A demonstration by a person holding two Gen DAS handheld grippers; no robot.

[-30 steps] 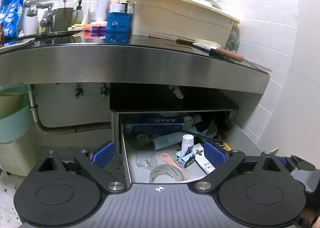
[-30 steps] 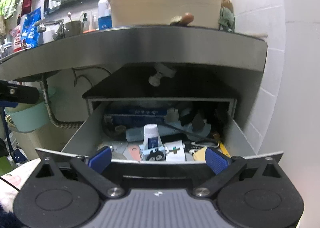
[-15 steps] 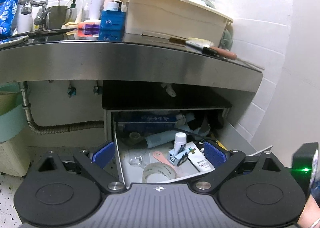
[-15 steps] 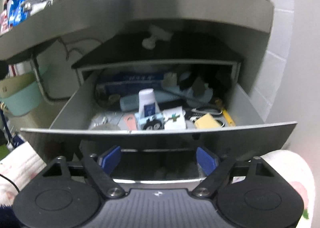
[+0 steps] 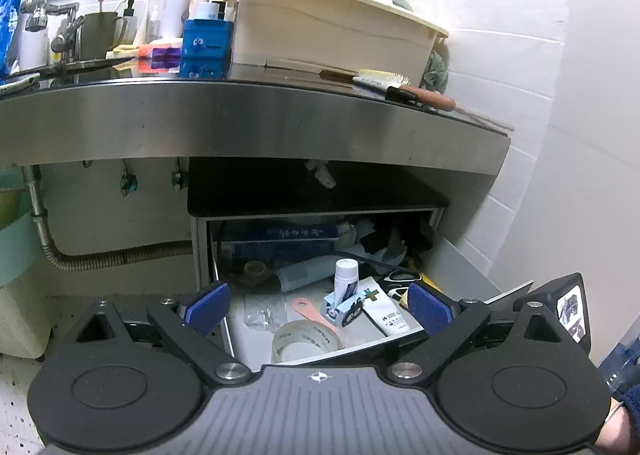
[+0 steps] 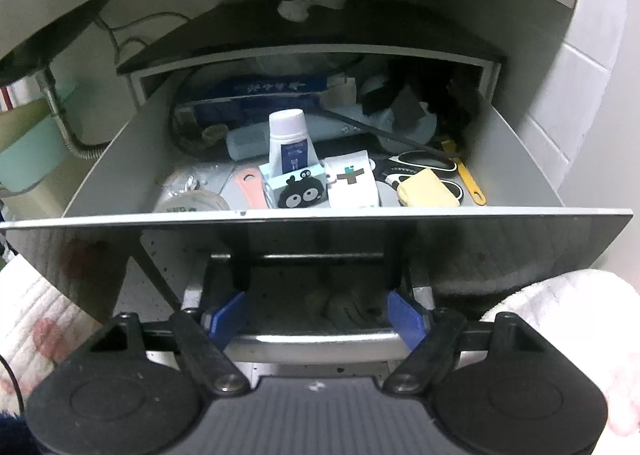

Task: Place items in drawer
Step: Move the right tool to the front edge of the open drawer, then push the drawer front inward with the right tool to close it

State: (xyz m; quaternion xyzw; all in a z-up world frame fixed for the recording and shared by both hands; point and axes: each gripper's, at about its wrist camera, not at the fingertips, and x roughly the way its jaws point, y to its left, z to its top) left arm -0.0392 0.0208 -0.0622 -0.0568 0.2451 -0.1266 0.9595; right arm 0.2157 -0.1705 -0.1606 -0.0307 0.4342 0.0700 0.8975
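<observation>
The grey drawer (image 6: pixel 120 159) under the steel counter stands pulled open and full of items. Inside are a white tube (image 6: pixel 289 145) standing in a light-blue cartoon box (image 6: pixel 298 191), a white cross-marked tube (image 6: pixel 352 185), a yellow sponge (image 6: pixel 426 189), a tape roll (image 6: pixel 192 203) and a pink tool (image 6: pixel 250 189). My right gripper (image 6: pixel 318 317) is open and empty, low before the drawer's dark front panel (image 6: pixel 480 247). My left gripper (image 5: pixel 318 305) is open and empty, left of and above the drawer (image 5: pixel 460 255); the white tube (image 5: pixel 345 279) shows between its fingers.
The steel counter (image 5: pixel 240 123) overhangs the drawer and carries a cream tub (image 5: pixel 332 35), a blue box (image 5: pixel 206 47), bottles and a brush (image 5: pixel 380 79). A ribbed hose (image 5: pixel 120 257) runs at left. White tiled wall (image 5: pixel 540 195) closes the right side. A white cloth (image 6: pixel 568 319) lies at lower right.
My right gripper has dropped below the drawer's front edge and closer to the panel. My left gripper has shifted slightly left. Both stay open.
</observation>
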